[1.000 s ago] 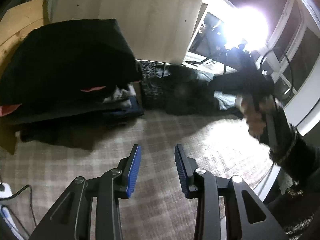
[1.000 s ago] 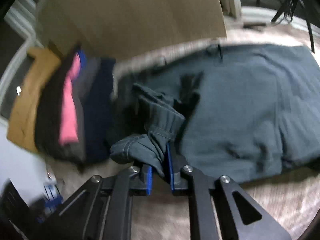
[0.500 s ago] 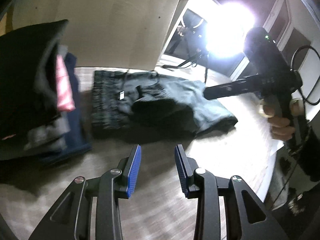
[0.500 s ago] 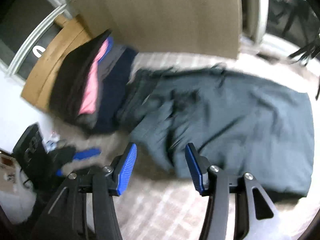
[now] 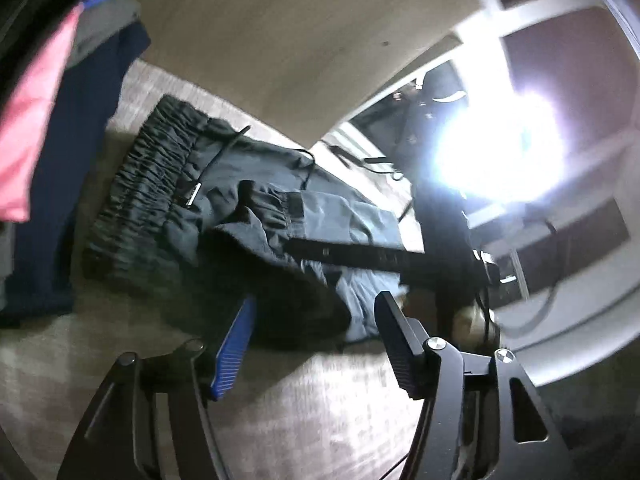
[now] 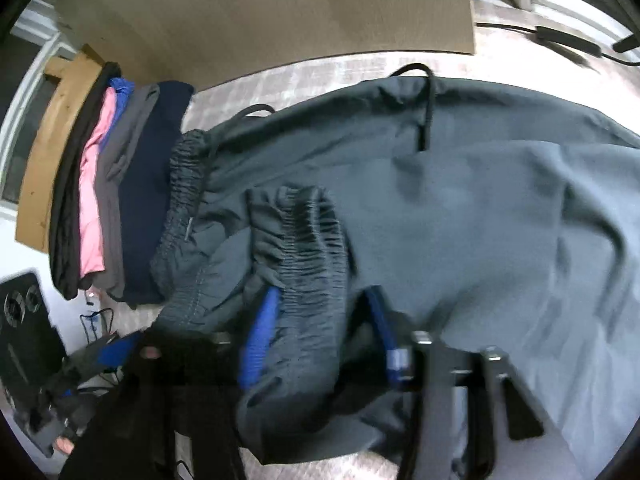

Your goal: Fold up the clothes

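Note:
Grey trousers (image 6: 480, 220) lie folded on the pale checked surface, their gathered waistband (image 5: 148, 184) toward a stack of clothes. One elastic cuff (image 6: 304, 240) lies bunched on top. My right gripper (image 6: 320, 336) straddles this cuff with its jaws closing; cloth fills most of the gap, and the blurred right-hand pad still seems clear of it. In the left wrist view my left gripper (image 5: 316, 340) hovers just short of the trousers' near folded edge (image 5: 296, 312), jaws opening, nothing between them. The right gripper's dark body (image 5: 384, 258) reaches across the trousers there.
A stack of folded clothes (image 6: 120, 200), black, pink, grey and navy, lies left of the trousers. A wooden board (image 6: 260, 20) stands behind them. A glaring lamp (image 5: 500, 152) and cables lie at the right. A black device (image 6: 24, 320) sits at the lower left.
My right gripper let the cuff go, opened wide, then dropped back over it and narrowed. The left gripper swung in toward the trousers, rolled, and its jaws widened.

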Tool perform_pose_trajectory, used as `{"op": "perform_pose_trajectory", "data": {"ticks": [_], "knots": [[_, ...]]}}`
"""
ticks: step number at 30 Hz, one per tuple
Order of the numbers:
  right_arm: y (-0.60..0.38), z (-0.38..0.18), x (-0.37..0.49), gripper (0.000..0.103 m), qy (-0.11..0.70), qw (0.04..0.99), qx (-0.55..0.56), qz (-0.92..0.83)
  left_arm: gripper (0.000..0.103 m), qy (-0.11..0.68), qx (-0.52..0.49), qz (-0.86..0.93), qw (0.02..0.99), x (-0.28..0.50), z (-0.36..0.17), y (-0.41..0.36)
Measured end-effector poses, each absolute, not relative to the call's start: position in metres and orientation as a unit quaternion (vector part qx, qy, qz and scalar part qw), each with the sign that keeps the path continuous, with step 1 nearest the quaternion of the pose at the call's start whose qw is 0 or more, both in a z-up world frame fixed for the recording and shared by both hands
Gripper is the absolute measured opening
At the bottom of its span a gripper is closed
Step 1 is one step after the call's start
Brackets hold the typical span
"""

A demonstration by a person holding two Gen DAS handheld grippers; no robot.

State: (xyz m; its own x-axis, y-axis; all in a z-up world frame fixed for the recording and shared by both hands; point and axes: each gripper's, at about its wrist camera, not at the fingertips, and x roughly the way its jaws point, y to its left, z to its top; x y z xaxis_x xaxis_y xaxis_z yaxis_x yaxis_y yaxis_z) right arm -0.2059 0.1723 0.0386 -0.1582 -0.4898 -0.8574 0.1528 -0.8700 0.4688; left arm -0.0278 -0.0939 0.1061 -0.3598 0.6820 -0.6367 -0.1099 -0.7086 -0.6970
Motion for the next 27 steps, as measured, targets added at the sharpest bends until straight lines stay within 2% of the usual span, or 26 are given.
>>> {"op": "perform_pose_trajectory", "data": {"ticks": [1,2,3,4,6,11,13,16,18,19,22,27], "knots": [[0.173,0.04,-0.205,0.026,-0.142,0.222,0.607,-0.75,0.053,-0.277,-0.514,0.775,0.243,-0.033,0.102,-0.088],[0.176,0.042,-0.204,0.024,-0.148,0.229,0.6,-0.752,0.03,-0.269,-0.522,0.776,0.231,-0.038,0.097,-0.082],[0.178,0.044,-0.202,0.022,-0.154,0.236,0.593,-0.755,0.002,-0.26,-0.53,0.777,0.219,-0.043,0.093,-0.077],[0.182,0.048,-0.2,0.007,-0.164,0.242,0.584,-0.757,0.004,-0.252,-0.53,0.782,0.212,-0.045,0.091,-0.071],[0.194,0.062,-0.193,0.008,-0.181,0.253,0.564,-0.765,0.004,-0.213,-0.515,0.804,0.206,-0.04,0.099,-0.059],[0.215,0.092,-0.182,0.008,-0.196,0.264,0.528,-0.783,0.004,-0.025,-0.437,0.874,0.213,-0.017,0.15,-0.019],[0.214,0.101,-0.183,0.007,-0.201,0.269,0.523,-0.783,0.004,0.007,-0.42,0.884,0.203,-0.019,0.161,-0.019],[0.2,0.116,-0.185,0.007,-0.192,0.28,0.518,-0.785,0.004,0.014,-0.411,0.894,0.178,-0.041,0.158,-0.036],[0.181,0.122,-0.189,0.007,-0.175,0.293,0.521,-0.783,0.015,0.017,-0.454,0.881,0.135,-0.065,0.136,-0.051],[0.166,0.118,-0.193,0.008,-0.167,0.303,0.527,-0.776,0.014,0.005,-0.467,0.877,0.116,-0.07,0.13,-0.062],[0.116,0.1,-0.207,0.016,-0.151,0.342,0.551,-0.746,0.014,-0.048,-0.478,0.874,0.075,-0.069,0.124,-0.098],[0.112,0.101,-0.221,0.024,-0.231,0.399,0.555,-0.692,0.017,-0.063,-0.433,0.897,0.065,-0.031,0.157,-0.125]]}}
